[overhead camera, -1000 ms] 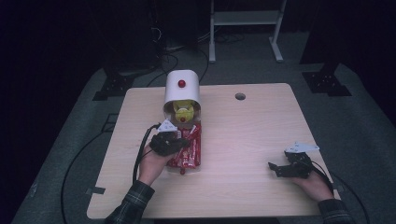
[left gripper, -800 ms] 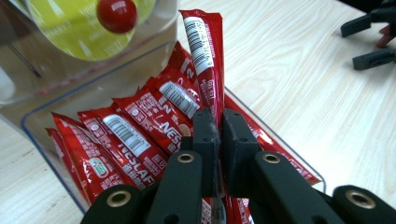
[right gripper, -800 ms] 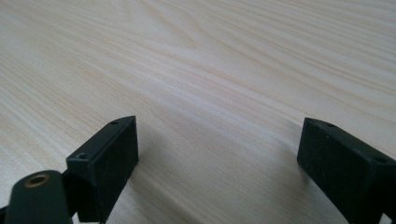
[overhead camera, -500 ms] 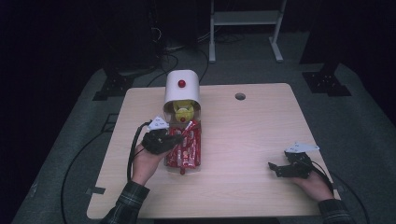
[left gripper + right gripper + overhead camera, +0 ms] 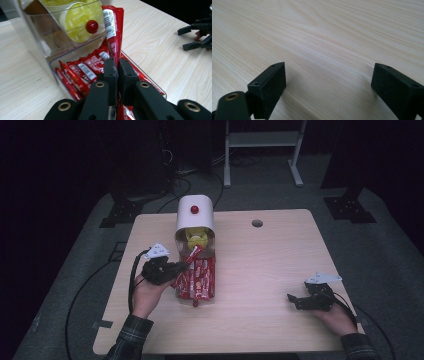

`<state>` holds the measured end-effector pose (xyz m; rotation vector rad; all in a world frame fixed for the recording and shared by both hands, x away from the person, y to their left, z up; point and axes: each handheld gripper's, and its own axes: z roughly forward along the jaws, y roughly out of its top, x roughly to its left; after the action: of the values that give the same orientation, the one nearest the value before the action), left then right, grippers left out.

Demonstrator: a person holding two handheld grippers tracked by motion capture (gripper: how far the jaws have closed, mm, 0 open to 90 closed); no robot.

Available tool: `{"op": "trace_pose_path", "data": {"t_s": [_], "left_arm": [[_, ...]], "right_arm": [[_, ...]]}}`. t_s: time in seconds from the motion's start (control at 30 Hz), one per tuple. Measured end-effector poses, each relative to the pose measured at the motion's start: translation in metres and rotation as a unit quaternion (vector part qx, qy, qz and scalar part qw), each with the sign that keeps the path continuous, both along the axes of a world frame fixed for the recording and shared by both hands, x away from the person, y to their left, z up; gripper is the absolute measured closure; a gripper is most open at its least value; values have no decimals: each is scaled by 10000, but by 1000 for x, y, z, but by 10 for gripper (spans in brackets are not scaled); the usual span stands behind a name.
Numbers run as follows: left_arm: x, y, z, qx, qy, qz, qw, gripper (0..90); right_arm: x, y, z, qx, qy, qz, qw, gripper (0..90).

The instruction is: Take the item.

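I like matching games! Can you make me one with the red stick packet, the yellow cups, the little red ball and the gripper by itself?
Things:
1. red stick packet
2. yellow cups
3. red knob
4. right gripper

Places or states:
A. open, on bare table
B. on the white lid
C. pinched in the left gripper
D. inside the clear box

Pairs: 1-C, 2-D, 3-B, 4-A

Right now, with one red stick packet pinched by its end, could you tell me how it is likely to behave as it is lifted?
The red stick packet probably stays fairly stiff: it stands straight above the left gripper without drooping. It looks light, being slim. Its glossy wrapper may slip, since the jaws hold only its lower end.
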<state>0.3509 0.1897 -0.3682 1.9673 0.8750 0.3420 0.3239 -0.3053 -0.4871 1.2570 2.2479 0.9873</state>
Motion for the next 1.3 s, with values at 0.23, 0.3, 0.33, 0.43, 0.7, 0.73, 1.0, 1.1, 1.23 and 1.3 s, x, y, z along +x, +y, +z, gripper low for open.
{"op": "trace_pose_path", "data": {"t_s": [0.23,0.3,0.33,0.43,0.7,0.73,1.0,1.1,1.23,1.3], "left_arm": [[-2,14,2,-48,-18,147,9999,857],[-3,19,3,-53,-8,194,9998,857],[-3,20,3,-39,-8,209,9998,856],[-4,26,3,-59,2,263,9996,856],[-5,43,0,-17,70,428,9991,856],[-5,45,-1,-44,62,456,9989,856],[-2,58,-7,-37,151,614,9980,856],[-1,63,-10,15,212,664,9976,856],[1,65,-14,58,273,718,9970,856],[2,67,-16,89,295,741,9968,856]], "right_arm": [[0,0,0,2,-2,1,10000,114],[0,0,0,0,0,0,10000,114],[0,0,0,3,-3,0,10000,114],[0,0,0,4,0,-2,10000,114],[0,0,0,3,-3,1,10000,114],[0,0,0,3,-3,1,10000,114],[0,0,0,-1,-2,0,10000,114],[0,0,0,5,0,-2,10000,114],[0,0,0,2,3,-2,10000,114],[0,0,0,2,0,-1,10000,114]]}}
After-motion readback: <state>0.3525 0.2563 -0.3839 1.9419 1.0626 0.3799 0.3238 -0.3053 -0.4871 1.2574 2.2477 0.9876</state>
